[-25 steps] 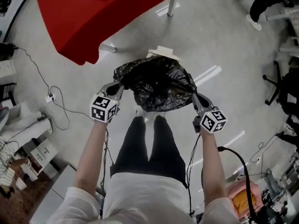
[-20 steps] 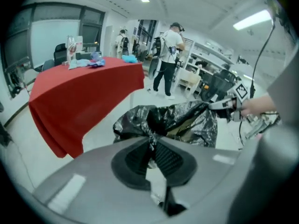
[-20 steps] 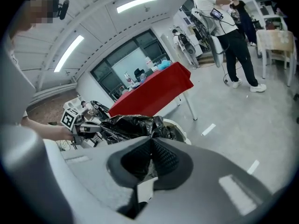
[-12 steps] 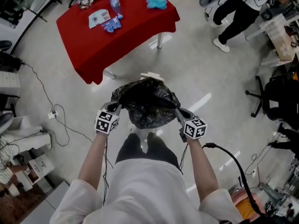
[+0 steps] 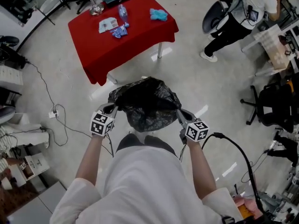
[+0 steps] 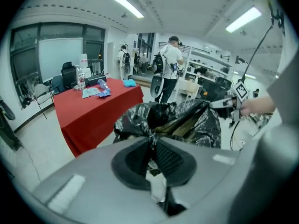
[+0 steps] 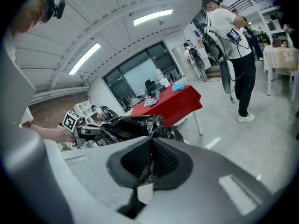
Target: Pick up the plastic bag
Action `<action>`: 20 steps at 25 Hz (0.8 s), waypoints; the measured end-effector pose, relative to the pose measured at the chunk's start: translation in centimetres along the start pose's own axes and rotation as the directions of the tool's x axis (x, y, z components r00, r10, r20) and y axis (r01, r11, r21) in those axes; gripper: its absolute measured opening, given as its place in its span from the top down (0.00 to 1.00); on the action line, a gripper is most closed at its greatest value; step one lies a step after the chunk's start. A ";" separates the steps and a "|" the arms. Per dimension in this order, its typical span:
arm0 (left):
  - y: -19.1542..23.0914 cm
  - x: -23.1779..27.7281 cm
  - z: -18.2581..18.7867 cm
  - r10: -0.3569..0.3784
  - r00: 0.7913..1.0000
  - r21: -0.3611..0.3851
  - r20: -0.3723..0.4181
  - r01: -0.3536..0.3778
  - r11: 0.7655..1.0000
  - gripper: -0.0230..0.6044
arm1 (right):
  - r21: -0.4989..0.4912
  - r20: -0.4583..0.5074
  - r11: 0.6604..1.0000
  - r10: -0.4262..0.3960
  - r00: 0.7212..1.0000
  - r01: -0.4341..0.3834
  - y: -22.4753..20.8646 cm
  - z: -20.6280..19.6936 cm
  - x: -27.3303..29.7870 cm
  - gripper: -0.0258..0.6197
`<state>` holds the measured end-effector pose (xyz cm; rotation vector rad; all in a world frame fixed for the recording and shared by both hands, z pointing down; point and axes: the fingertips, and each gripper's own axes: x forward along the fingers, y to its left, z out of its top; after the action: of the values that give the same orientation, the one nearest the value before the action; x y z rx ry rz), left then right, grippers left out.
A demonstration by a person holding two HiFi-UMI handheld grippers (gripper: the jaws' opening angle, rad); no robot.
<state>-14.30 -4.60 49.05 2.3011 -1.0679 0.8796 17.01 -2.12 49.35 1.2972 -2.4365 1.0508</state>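
Observation:
A crumpled black plastic bag (image 5: 145, 102) hangs in the air between my two grippers, above the floor in front of the person's legs. My left gripper (image 5: 113, 108) is shut on the bag's left rim, and the film shows pinched between its pads (image 6: 152, 146). On the other side, my right gripper (image 5: 180, 113) is shut on the right rim, with black film (image 7: 147, 164) caught between its pads. The bag (image 6: 180, 122) stretches across to the other gripper in both gripper views, its mouth pulled open. The bag (image 7: 126, 127) reads as glossy and wrinkled.
A table with a red cloth (image 5: 121, 36) stands just beyond the bag, carrying a bottle, papers and a blue cloth. A person (image 5: 238, 17) stands at the upper right by a chair. Cables (image 5: 56, 115) trail over the floor at the left. Office chairs (image 5: 268, 104) crowd the right.
The head view has tilted up, bringing the red table fully into view. Both grippers have kept their hold on the bag, which stays stretched between them.

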 end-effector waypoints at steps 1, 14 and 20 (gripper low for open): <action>-0.4 -0.7 0.0 -0.003 1.000 0.001 0.006 0.003 1.000 0.96 | -0.001 0.002 1.000 0.003 1.000 -0.003 0.5 0.0 -0.5 0.96; -2.9 -8.0 0.3 -0.083 0.994 0.121 0.077 0.073 0.990 0.96 | 0.001 0.127 0.997 -0.076 0.989 0.077 6.7 -0.1 -5.5 0.96; -4.2 -11.0 -1.8 -0.137 0.987 0.179 0.082 0.121 0.976 0.96 | 0.029 0.171 0.991 -0.133 0.976 0.130 11.4 -2.8 -7.6 0.96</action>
<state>-17.12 4.53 41.92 2.5470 -0.8975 0.8501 12.15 8.86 42.21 1.5931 -2.4252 0.9649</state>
